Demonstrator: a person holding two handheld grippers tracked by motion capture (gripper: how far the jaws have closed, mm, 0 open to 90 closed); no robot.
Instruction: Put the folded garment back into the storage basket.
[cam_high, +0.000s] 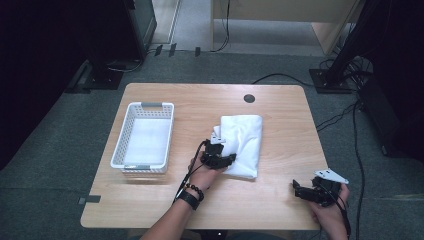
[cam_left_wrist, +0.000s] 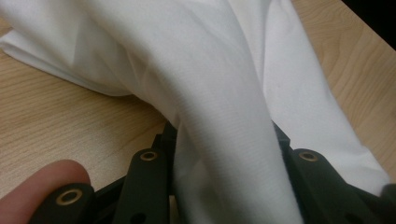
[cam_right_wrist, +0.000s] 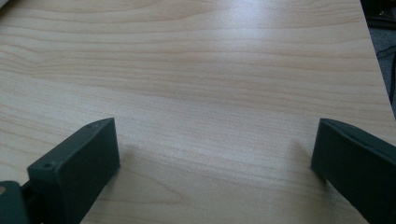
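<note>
Left gripper view shows your left gripper (cam_left_wrist: 224, 186) pinching a raised fold of the white cloth (cam_left_wrist: 210, 70), which runs up between the two black jaws and spreads over the table (cam_left_wrist: 56, 121) beyond them. From the high view, the cloth (cam_high: 244, 142) lies mid-table, right of the white basket (cam_high: 120, 145). Your right gripper (cam_right_wrist: 215, 154) stands wide apart over bare wood, well away from the cloth.

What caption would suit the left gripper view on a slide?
The left gripper pinches a fold of the white cloth above the wooden table.
</note>
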